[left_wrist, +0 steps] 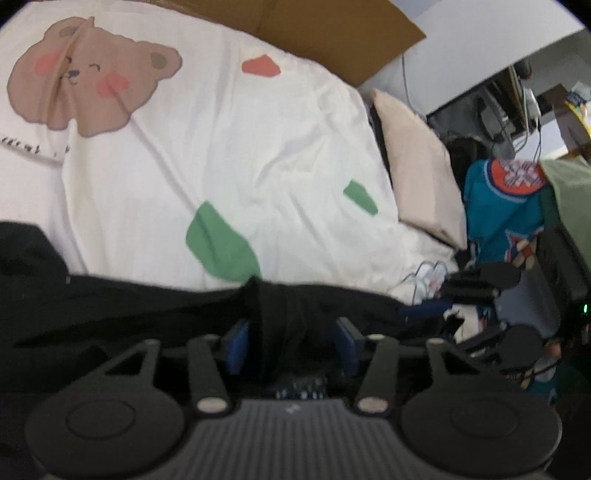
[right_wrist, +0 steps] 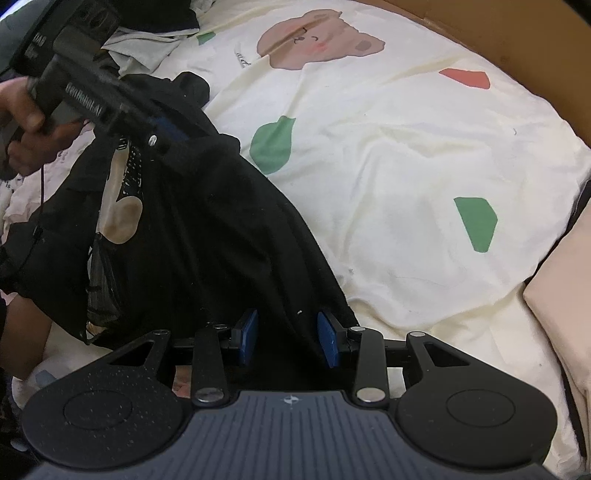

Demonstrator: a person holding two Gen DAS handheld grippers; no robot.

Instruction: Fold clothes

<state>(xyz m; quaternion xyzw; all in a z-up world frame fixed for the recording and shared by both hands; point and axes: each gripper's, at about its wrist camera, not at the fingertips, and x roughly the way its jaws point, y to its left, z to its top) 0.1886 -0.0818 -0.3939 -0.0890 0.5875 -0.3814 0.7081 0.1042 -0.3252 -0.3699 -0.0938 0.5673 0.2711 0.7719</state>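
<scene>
One bear-print duvet (right_wrist: 388,155) spreads beneath black garment (right_wrist: 207,221).

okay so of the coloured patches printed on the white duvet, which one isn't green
The coral-red patch, printed toward the far side of the white duvet beside the bear print. The other plain patches are green.

White bear-print duvet (left_wrist: 229,147) (green, red patches), beige pillow (left_wrist: 421,170), brown headboard (left_wrist: 332,29).
</scene>
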